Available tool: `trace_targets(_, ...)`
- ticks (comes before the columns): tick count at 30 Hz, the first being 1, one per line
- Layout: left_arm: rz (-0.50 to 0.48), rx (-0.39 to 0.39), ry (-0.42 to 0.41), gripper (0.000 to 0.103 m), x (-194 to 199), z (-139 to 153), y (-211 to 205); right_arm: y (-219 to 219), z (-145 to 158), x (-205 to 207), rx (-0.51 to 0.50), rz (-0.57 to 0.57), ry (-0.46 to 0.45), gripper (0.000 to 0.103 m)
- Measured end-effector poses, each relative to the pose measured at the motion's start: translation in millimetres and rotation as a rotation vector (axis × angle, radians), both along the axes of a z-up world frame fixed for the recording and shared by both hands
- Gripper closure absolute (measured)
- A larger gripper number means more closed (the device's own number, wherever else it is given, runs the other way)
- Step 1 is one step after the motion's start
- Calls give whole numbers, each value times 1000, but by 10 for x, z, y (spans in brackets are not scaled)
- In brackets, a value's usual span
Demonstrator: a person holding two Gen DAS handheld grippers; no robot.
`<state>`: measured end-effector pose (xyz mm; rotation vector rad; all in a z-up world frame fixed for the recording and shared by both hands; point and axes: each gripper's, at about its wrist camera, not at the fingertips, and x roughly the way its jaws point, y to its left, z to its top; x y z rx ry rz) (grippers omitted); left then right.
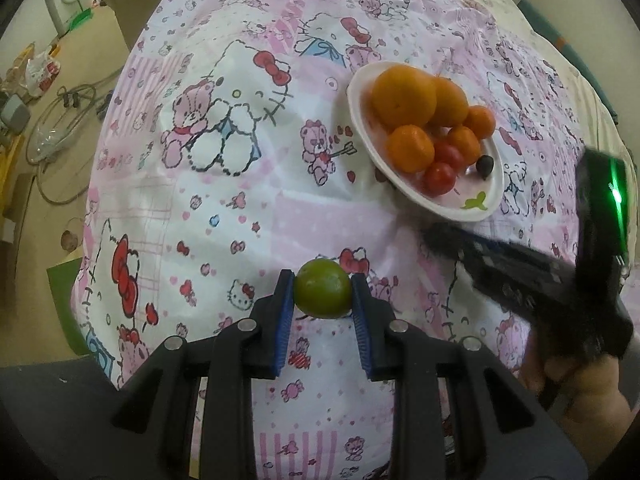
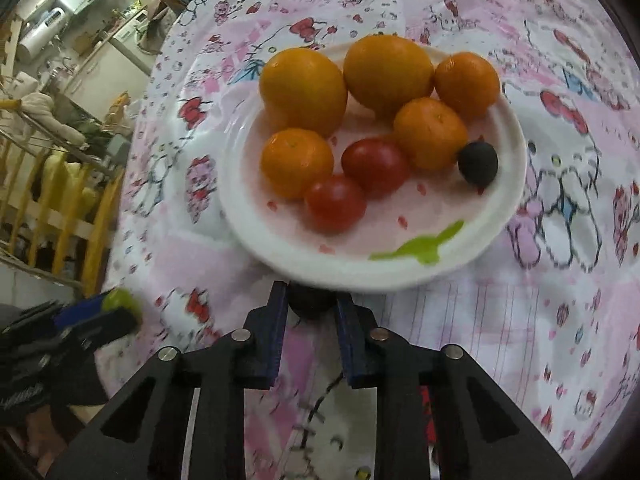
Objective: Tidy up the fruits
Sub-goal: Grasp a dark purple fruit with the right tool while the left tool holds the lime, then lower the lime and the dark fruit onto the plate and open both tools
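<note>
White plate [image 2: 500, 216] holds five oranges, two tomatoes; left gripper [image 1: 323, 294] pinches lime [image 1: 322, 295].

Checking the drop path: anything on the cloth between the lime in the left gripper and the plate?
Bare cloth only. In the left wrist view, nothing lies between the lime, clamped in the left gripper, and the plate; the right gripper sits off to the side.

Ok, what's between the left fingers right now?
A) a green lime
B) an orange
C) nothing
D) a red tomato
A: in the left wrist view the blue pads of the left gripper press on both sides of a green lime, held above the cloth, away from the plate.
</note>
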<state>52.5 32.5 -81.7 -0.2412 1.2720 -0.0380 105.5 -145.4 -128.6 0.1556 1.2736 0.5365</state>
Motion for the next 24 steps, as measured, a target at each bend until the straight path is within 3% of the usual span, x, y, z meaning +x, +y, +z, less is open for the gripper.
trace_targets(11,-76,4,-37,79,306,131,-349,-591,346,-188,107,-91,12,79)
trace_targets(16,-139,54,-56,79,589,136,-547,-881,580,-36,137,-147,1,79)
trace_targets(19,-159,39,-44,79,753,80,-600,-961,675,102,119,-146,-13,79)
trace_targets(24,-188,36,-29,79,891,-31,-670,-960,611,366,122,-133,1,79)
